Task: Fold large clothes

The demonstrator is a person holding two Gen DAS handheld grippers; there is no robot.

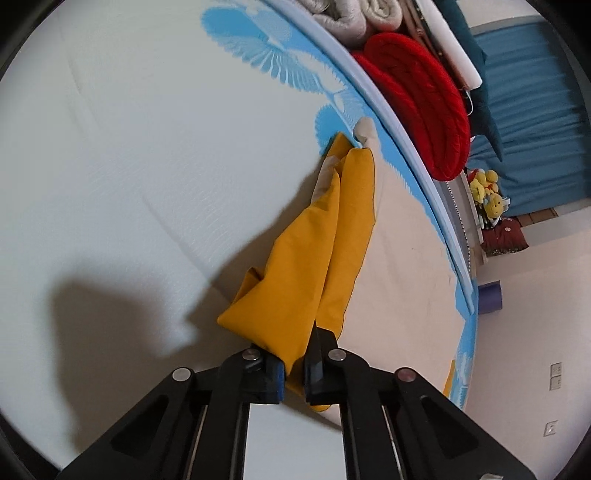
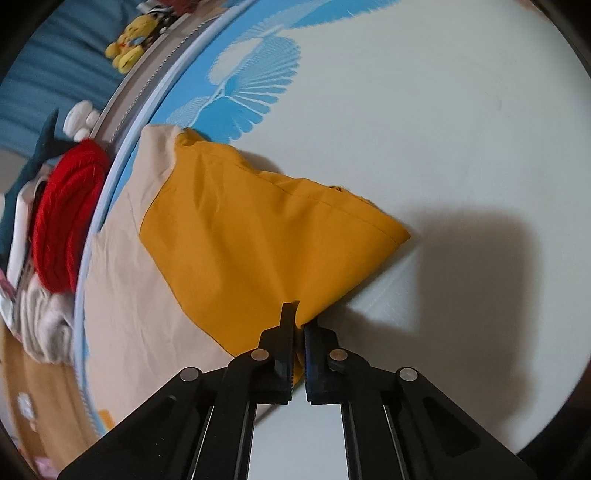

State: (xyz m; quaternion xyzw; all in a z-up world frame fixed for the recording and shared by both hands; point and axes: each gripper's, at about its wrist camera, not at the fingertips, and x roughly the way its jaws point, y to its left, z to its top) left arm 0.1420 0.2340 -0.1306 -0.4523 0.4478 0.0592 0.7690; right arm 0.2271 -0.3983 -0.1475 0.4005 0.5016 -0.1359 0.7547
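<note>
A large yellow and beige garment lies on the pale mattress. My left gripper is shut on a bunched yellow fold of it and holds that fold lifted off the bed. In the right wrist view the same garment spreads out, yellow on top with a beige part toward the bed edge. My right gripper is shut on the yellow hem, which is raised above the mattress.
The mattress has a blue leaf print along its piped edge. Beyond the edge sit a red knitted cushion, rolled grey blankets, yellow plush toys and a blue curtain. The red cushion also shows in the right wrist view.
</note>
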